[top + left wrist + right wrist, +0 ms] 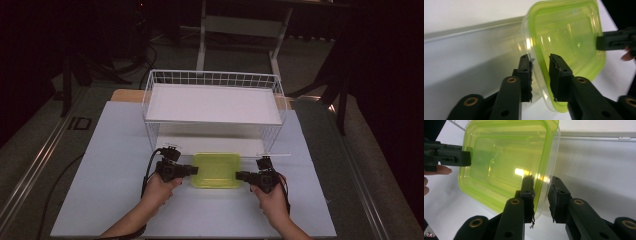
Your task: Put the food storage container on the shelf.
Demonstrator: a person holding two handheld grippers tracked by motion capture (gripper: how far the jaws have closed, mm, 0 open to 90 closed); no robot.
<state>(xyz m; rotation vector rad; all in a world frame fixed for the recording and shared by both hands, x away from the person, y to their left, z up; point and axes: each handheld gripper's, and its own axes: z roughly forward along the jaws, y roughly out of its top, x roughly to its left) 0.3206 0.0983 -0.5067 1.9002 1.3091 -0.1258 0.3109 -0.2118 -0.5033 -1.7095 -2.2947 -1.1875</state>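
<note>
Lidded green plastic container (216, 170) sits on the white table (100, 200), just in front of the white wire rack (212, 102). Left gripper (540, 62) straddles its left rim, right gripper (542, 185) its right rim; on each the jaws stand narrowly parted with the edge between them, pads not visibly pressing. Judged step: securing a two-sided grasp. Next: finish both pinches evenly, then lift level, likely toward the rack.
</note>
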